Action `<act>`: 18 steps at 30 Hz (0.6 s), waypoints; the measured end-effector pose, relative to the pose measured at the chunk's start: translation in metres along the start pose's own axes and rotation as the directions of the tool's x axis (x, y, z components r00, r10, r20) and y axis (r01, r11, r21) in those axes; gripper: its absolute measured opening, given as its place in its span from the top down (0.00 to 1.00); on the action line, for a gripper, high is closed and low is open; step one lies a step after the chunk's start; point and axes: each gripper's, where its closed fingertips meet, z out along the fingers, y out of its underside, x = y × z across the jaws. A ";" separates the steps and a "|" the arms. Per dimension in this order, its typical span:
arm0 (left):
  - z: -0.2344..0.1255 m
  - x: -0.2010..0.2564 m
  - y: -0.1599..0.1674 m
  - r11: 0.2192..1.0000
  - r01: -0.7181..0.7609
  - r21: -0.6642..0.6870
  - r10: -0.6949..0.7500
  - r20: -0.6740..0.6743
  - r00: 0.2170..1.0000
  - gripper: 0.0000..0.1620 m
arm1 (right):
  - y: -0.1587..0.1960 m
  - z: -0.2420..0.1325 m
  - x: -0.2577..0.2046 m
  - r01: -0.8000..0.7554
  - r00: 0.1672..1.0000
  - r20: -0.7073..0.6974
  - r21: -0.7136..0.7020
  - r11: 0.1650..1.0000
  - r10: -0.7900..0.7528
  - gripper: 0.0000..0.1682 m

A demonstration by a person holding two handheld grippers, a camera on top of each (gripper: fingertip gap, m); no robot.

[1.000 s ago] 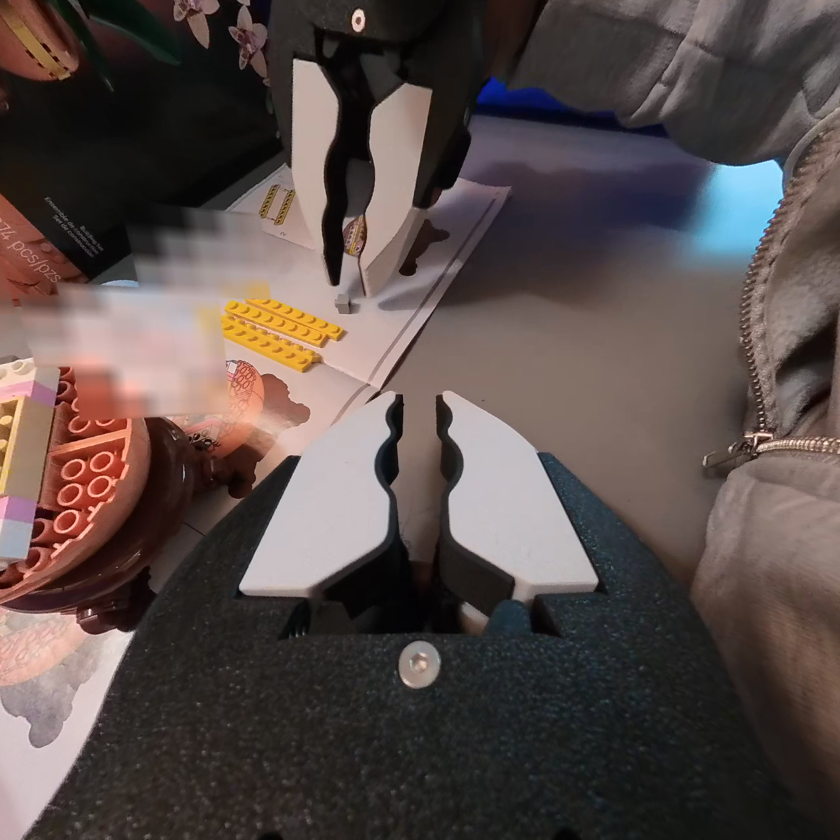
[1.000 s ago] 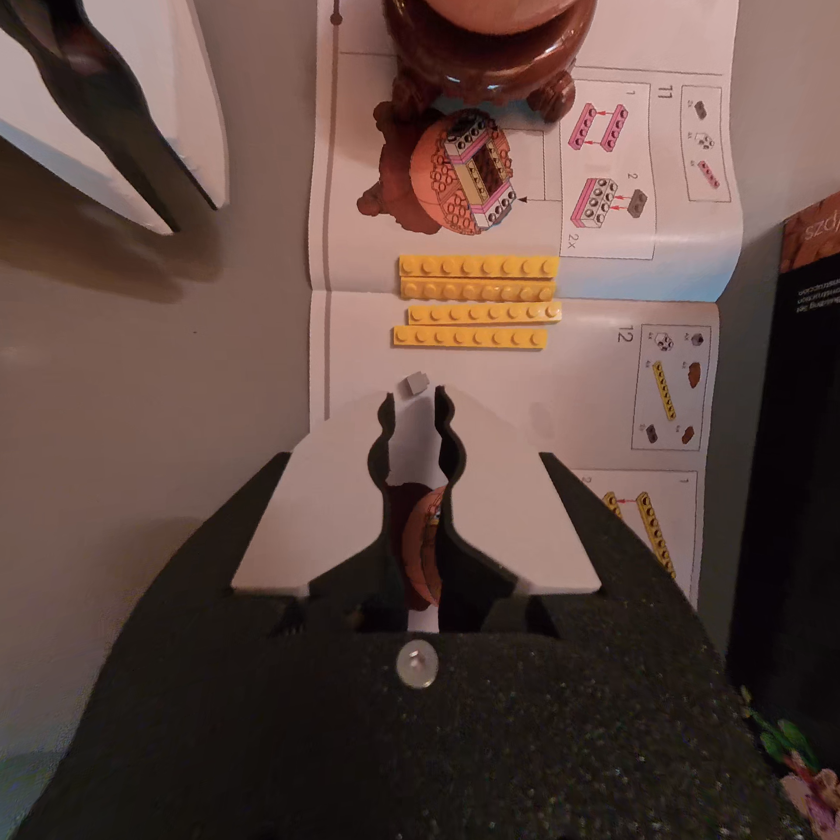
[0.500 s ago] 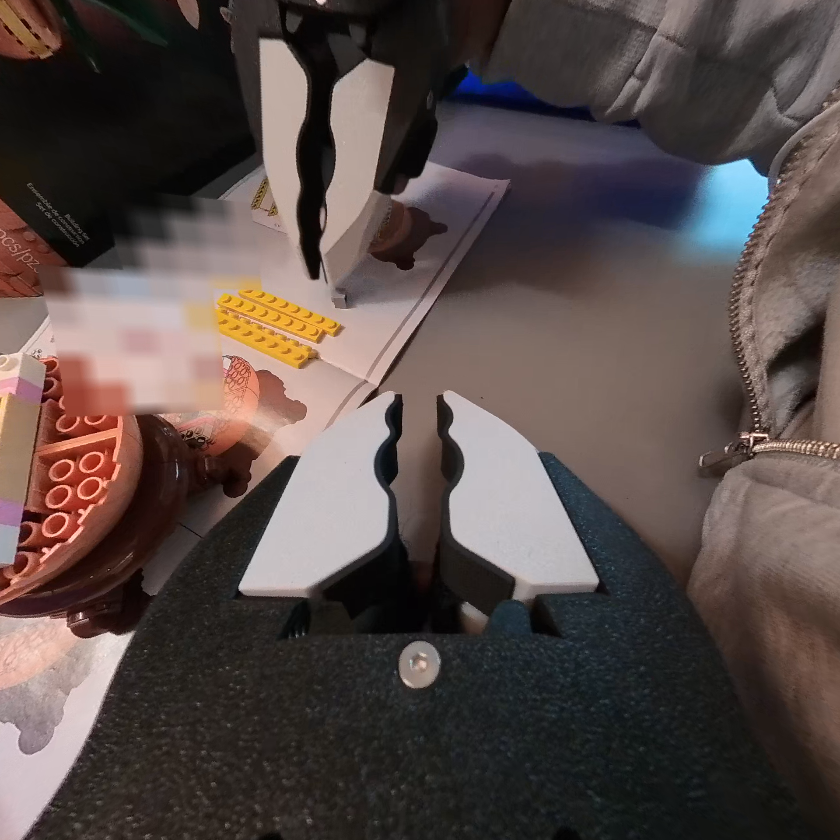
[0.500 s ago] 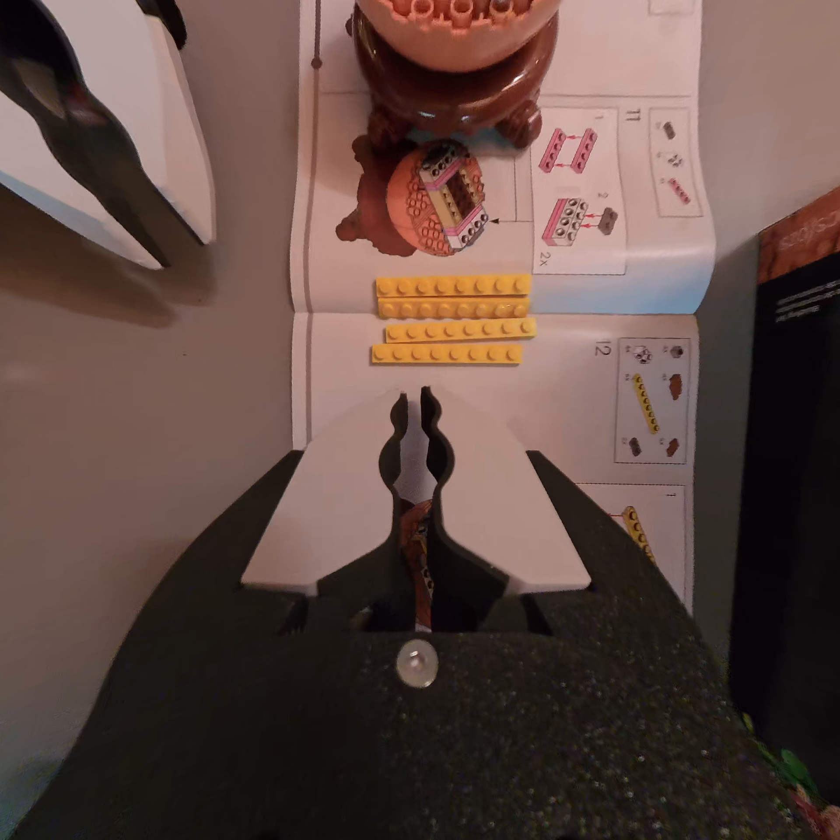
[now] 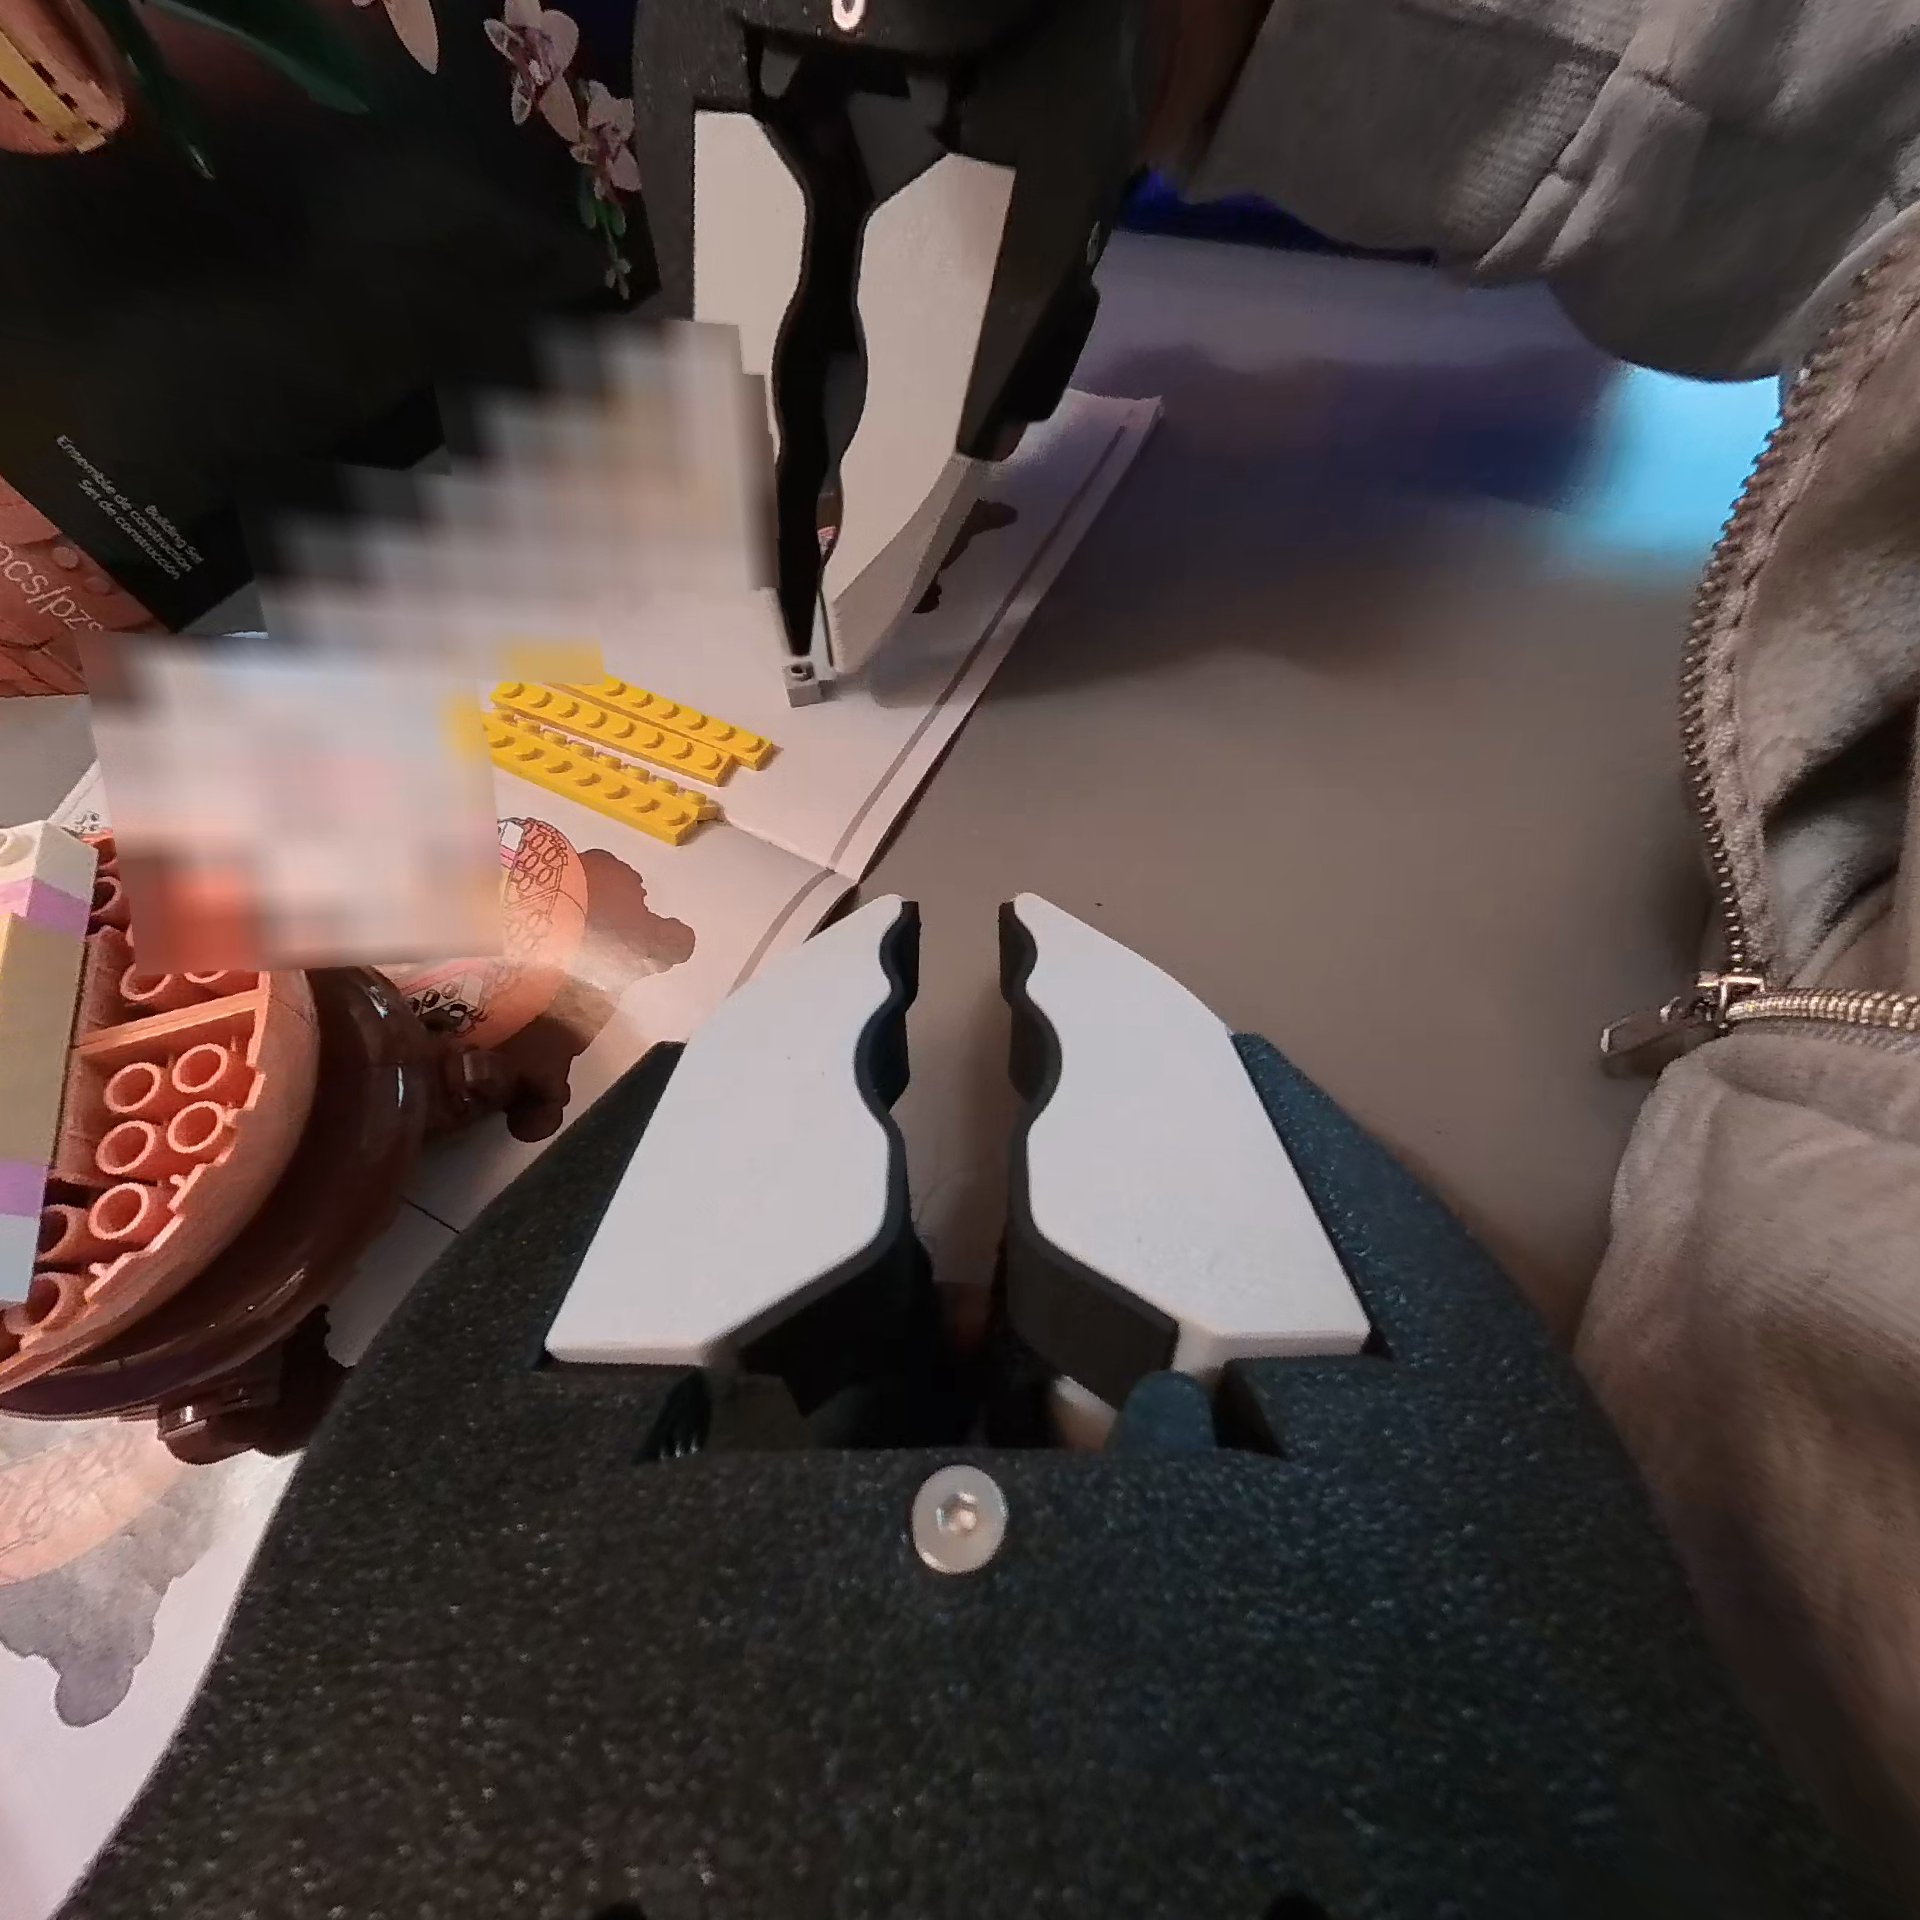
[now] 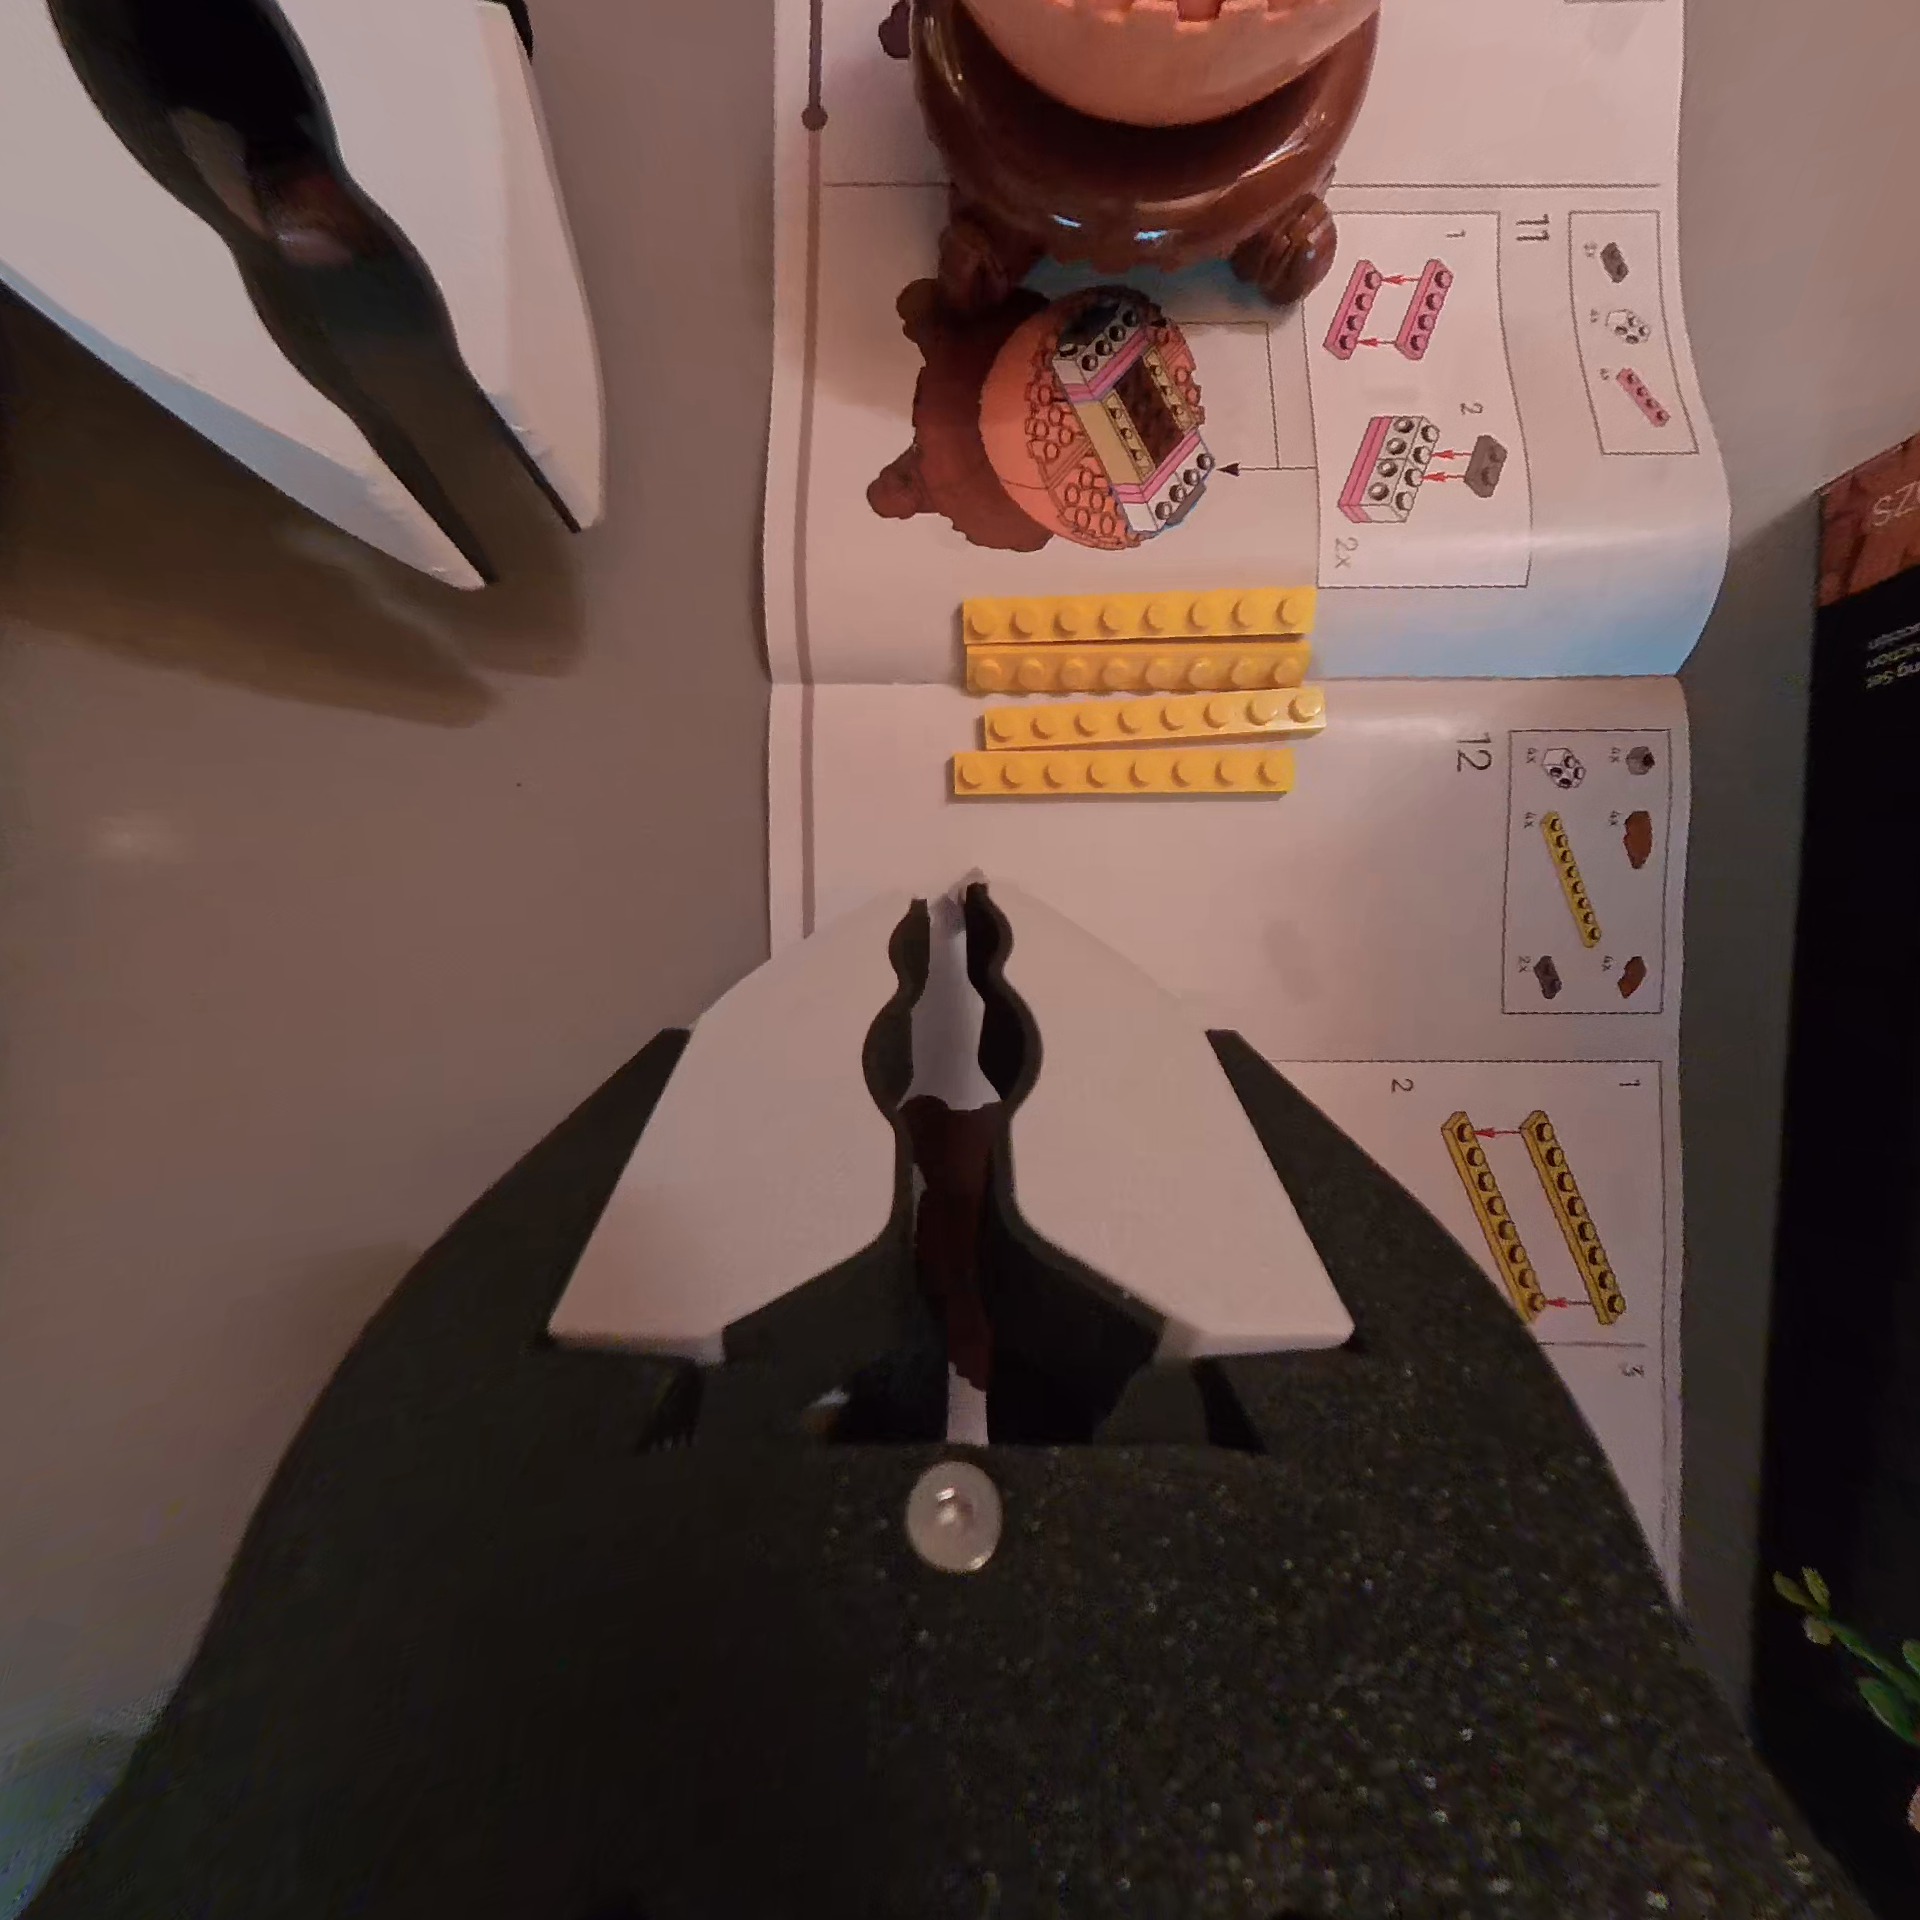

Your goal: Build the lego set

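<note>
My right gripper (image 6: 948,896) is shut on a small grey brick (image 6: 948,920), pinched at its fingertips just above the open instruction booklet (image 6: 1143,914). The left wrist view shows that gripper (image 5: 805,649) pointing down with the grey brick (image 5: 808,683) at its tips. Several long yellow plates (image 6: 1132,691) lie side by side on the booklet just beyond the brick. The round brown and peach model (image 6: 1132,156) stands at the booklet's far end. My left gripper (image 5: 958,914) is narrowly open and empty over the grey table, right of the model (image 5: 156,1122).
A black box (image 6: 1870,935) lies along the booklet's right side; it is also at the upper left of the left wrist view (image 5: 260,312). A person's grey zipped jacket (image 5: 1766,1143) fills the right of the left wrist view. My left gripper (image 6: 530,540) hangs left of the booklet. The gap from one gripper's tips to the other's is roughly 9 cm.
My right gripper has moved forward over the small grey brick and closed on it. The left gripper has stayed almost still.
</note>
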 end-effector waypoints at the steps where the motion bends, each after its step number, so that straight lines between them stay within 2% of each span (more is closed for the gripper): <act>1: 0.000 0.000 0.000 1.000 -0.003 0.000 0.003 0.002 1.000 0.91 | 0.001 -0.001 0.001 0.007 1.000 -0.006 -0.006 1.000 -0.007 0.96; 6: 0.000 0.001 0.000 1.000 -0.011 0.001 0.011 0.002 1.000 0.91 | 0.004 -0.002 0.007 0.134 0.991 0.012 -0.039 0.990 -0.133 0.93; 12: 0.000 0.001 0.000 1.000 -0.013 0.002 0.013 0.002 1.000 0.91 | 0.000 0.003 0.006 0.264 0.960 0.100 -0.027 0.964 -0.260 0.93; 15: 0.000 0.001 0.000 1.000 -0.012 0.003 0.011 0.003 1.000 0.91 | 0.003 0.008 0.006 0.262 0.960 0.114 -0.043 0.964 -0.255 0.96; 18: -0.001 0.000 -0.001 1.000 -0.007 0.011 0.007 0.003 1.000 0.91 | -0.001 0.008 0.007 0.174 0.983 0.067 -0.046 0.984 -0.171 0.96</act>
